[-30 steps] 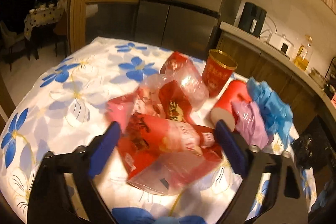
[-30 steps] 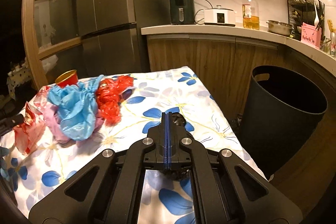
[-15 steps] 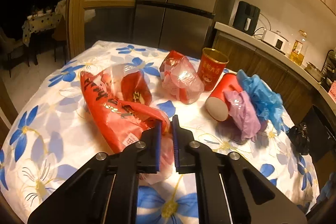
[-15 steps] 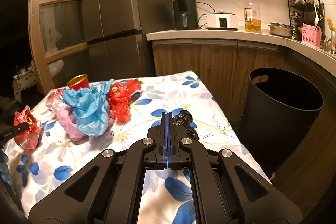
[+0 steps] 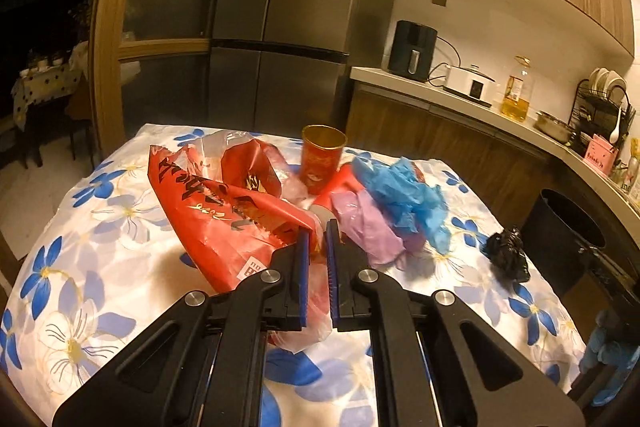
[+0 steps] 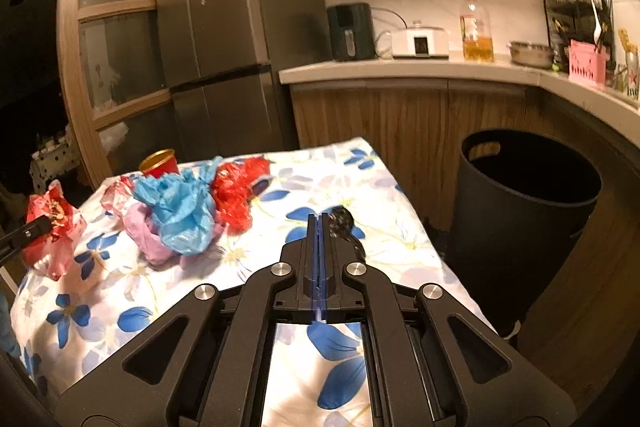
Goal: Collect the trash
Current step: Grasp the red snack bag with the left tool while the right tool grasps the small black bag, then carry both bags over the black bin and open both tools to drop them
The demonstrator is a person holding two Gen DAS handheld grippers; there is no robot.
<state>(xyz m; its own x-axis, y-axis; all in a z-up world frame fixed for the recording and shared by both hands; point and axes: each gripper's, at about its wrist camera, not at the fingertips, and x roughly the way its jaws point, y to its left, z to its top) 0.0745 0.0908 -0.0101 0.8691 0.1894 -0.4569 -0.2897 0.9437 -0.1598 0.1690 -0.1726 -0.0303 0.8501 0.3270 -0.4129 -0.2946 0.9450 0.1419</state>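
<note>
And there it was: the left gripper [image 5: 315, 247] had its fingers nipped onto a fold of the red snack bag [image 5: 224, 211], with only a sliver of crumpled film showing between the blue pads. The bag hung raised off the floral worktop [image 5: 100, 267] at its left end; from the right wrist view the same bundle [image 6: 52, 223] dangled clear of the cloth. By the look of it this was thin, crinkly plastic, nearly weightless, floppy and slick. A bunched fold made the sensible hold, since a single layer could have slid out. No risk of breakage, though it could have snagged on its neighbours.

The right gripper [image 6: 319, 231] showed its fingers pressed flat together on nothing, poised above the worktop just short of a small black wad of plastic [image 6: 342, 223].

Plenty was left on the cloth: a blue bag [image 6: 180, 207] heaped on a pink bag [image 6: 148, 239], both soft and crushable, a crumpled red film [image 6: 236, 195] beside them, a tipped red paper cup [image 5: 340, 187] and an upright red cup with a gold rim [image 5: 322, 159]. The cups looked stiffer, best taken across the wall.

The black bin [image 6: 524, 203] stood on the floor just off the worktop's right end. Its inside was too dark to tell what it held. The upright cup's contents weren't visible either.
</note>
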